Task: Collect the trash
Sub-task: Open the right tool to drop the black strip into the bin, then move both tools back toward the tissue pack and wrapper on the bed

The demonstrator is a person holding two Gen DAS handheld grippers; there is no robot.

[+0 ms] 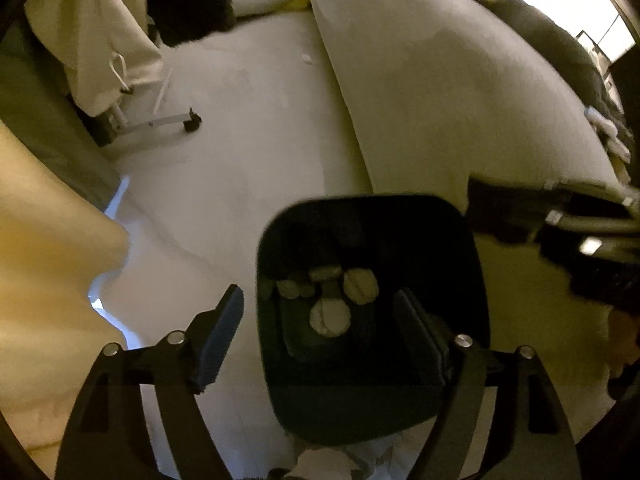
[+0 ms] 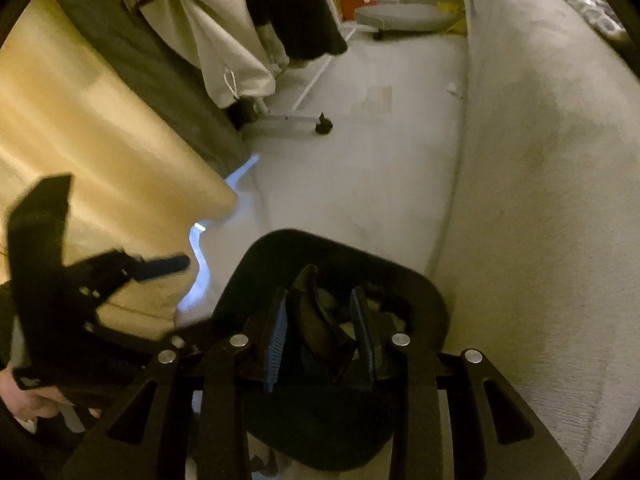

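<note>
Holding a dark scrap (image 2: 320, 320) over the bin (image 1: 476, 264), right tongs (image 2: 322, 332) grip; left tongs (image 1: 320, 312) gape empty; crumpled wads (image 1: 330, 318) already inside.

No readable text, label, brand, number or sign in either view; distant colourful wall pictures too blurred to read.

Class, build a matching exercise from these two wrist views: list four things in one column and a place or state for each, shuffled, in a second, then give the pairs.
1. left tongs
2. right tongs
3. black bin
4. crumpled paper balls

a. lying inside the bin
b. standing on the pale floor beside the bed
c. open, nothing between them
d. shut on a dark piece of trash

Pairs: 1-c, 2-d, 3-b, 4-a
</note>
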